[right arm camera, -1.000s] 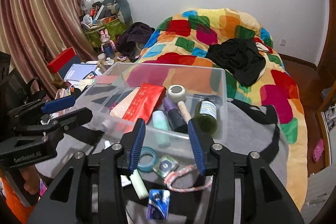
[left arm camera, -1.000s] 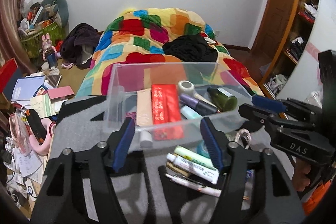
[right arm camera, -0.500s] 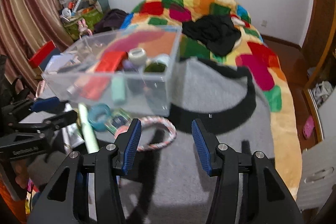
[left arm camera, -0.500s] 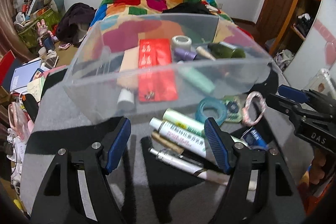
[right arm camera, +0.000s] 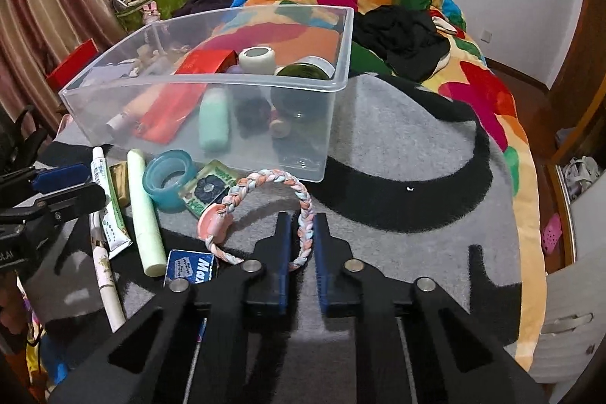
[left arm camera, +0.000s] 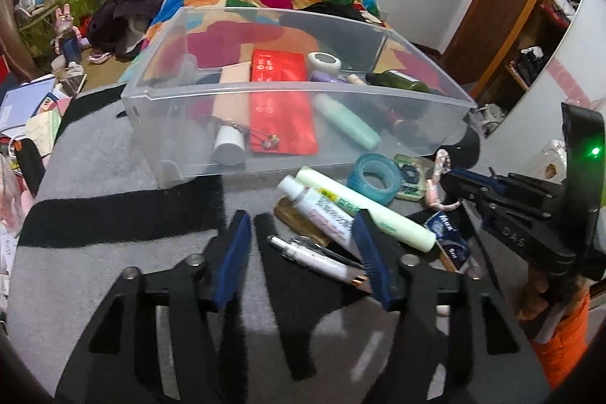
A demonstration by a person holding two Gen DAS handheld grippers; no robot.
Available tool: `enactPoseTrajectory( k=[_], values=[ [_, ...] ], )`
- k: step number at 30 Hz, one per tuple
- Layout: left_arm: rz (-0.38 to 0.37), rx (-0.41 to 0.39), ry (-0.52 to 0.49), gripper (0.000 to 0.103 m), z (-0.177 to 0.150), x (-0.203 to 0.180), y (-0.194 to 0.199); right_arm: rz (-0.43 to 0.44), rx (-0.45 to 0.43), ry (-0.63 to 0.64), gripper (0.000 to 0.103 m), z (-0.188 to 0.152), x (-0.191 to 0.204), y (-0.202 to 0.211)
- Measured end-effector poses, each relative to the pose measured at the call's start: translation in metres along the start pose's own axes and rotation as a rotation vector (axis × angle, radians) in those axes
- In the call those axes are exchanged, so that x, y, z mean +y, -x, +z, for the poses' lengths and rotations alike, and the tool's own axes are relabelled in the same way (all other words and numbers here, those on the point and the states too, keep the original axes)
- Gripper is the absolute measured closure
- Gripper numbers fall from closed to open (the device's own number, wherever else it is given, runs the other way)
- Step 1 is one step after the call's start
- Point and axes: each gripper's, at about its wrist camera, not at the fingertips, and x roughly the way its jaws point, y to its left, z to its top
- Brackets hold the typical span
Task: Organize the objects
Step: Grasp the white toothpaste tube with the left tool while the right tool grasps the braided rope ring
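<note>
While the right hand-held gripper [right arm camera: 302,245] pinches the braided loop [right arm camera: 265,211] on the gray blanket [right arm camera: 397,154], just in front of the clear bin [right arm camera: 212,78], the left hand-held gripper [left arm camera: 303,252] is closing w/ a white pen [left arm camera: 318,260] between its 2 fingers, not squeezed yet.
</note>
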Motion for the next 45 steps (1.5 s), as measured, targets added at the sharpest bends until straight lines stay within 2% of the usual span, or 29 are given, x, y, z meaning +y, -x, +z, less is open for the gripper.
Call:
enactPoseTrajectory(
  k=[8,11,14,19,22,24,26,27,31,34,36,42,45],
  values=[
    [0.02,-0.017,-0.052,0.092,0.0,-0.003,0.009,-0.011,-0.048,-0.031,0.097,-0.009,-0.008,0.015],
    [0.018,-0.015,-0.046,0.096,-0.003,0.004,0.01,-0.017,-0.08,-0.04,0.097,-0.009,-0.011,0.027],
    [0.003,-0.001,-0.011,0.096,-0.004,0.012,0.013,-0.013,-0.119,-0.049,0.097,-0.007,-0.011,0.041],
    [-0.063,0.04,0.061,0.093,0.002,0.016,0.012,-0.004,-0.17,-0.056,0.097,-0.002,-0.009,0.06],
    [-0.062,0.045,0.069,0.079,0.009,0.008,0.009,0.01,-0.186,-0.053,0.097,0.0,-0.007,0.066],
    [-0.067,0.047,0.09,0.061,0.014,0.004,0.007,0.012,-0.188,-0.048,0.097,-0.001,-0.004,0.067],
    [-0.059,0.04,0.102,0.053,0.017,0.002,0.005,0.017,-0.186,-0.048,0.097,-0.003,-0.005,0.066],
    [-0.047,0.039,0.103,0.053,0.018,0.0,0.003,0.019,-0.185,-0.05,0.097,-0.003,-0.005,0.065],
    [0.021,0.075,0.079,0.053,0.014,-0.007,-0.012,0.029,-0.182,-0.061,0.097,-0.006,-0.008,0.065],
    [0.008,0.074,0.087,0.054,0.008,-0.007,-0.019,0.034,-0.184,-0.064,0.097,-0.007,-0.009,0.065],
    [0.006,0.063,0.082,0.066,0.007,-0.009,-0.015,0.037,-0.184,-0.065,0.097,-0.007,-0.009,0.065],
    [0.048,0.025,0.054,0.089,0.003,-0.008,-0.002,0.043,-0.186,-0.066,0.097,-0.007,-0.008,0.066],
    [0.046,0.016,0.055,0.09,0.001,-0.004,0.001,0.052,-0.187,-0.069,0.097,-0.006,-0.006,0.067]
  ],
)
